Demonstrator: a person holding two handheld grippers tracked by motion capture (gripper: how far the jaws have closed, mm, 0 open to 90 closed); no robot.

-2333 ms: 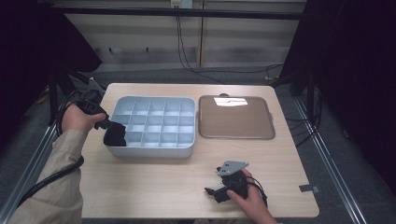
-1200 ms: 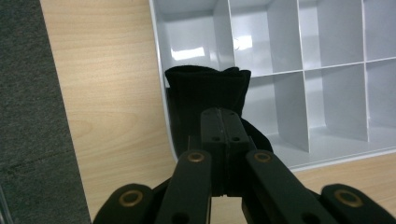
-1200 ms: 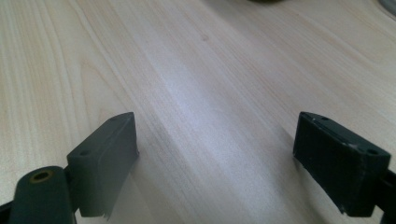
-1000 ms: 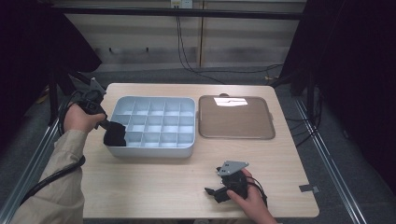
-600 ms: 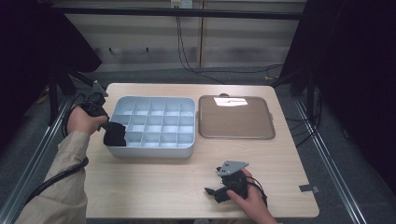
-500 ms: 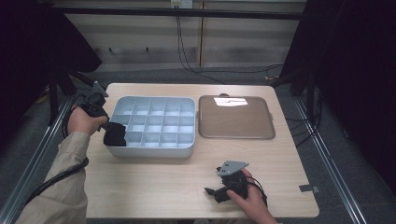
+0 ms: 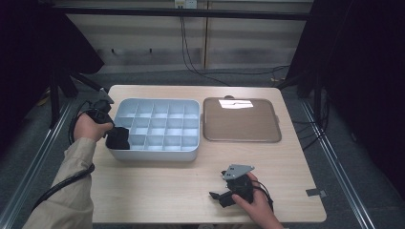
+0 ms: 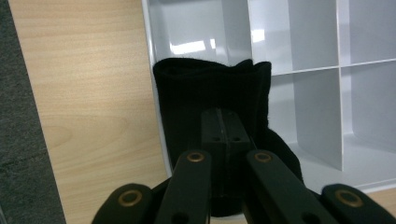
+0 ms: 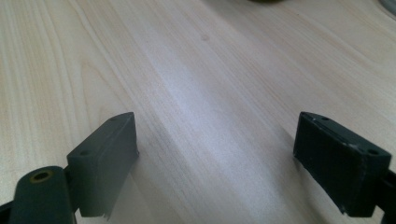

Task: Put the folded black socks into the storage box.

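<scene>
A white divided tray (image 7: 157, 153) stands at the table's left middle. A black cloth (image 7: 118, 139) stands bunched in its near-left corner compartment and laps over the left wall. My left gripper (image 7: 113, 132) reaches in from the left, shut on the black cloth (image 8: 210, 88). In the left gripper view its jaws meet at the left gripper's tips (image 8: 224, 135), pressed into the fabric. My right gripper (image 7: 218, 187) rests on the bare wood near the front edge. In the right gripper view the right gripper (image 9: 217, 154) is open, with only the tabletop between its pads.
A shallow brown tray (image 7: 241, 121) lies right of the divided tray and holds nothing. The other compartments of the divided tray (image 8: 317, 56) hold nothing. A small grey tab (image 7: 315, 192) sits at the table's front right. Cables trail from both grippers.
My left hand has shifted slightly toward the near side beside the tray, with the cloth still in the corner compartment. The right hand has not moved.
</scene>
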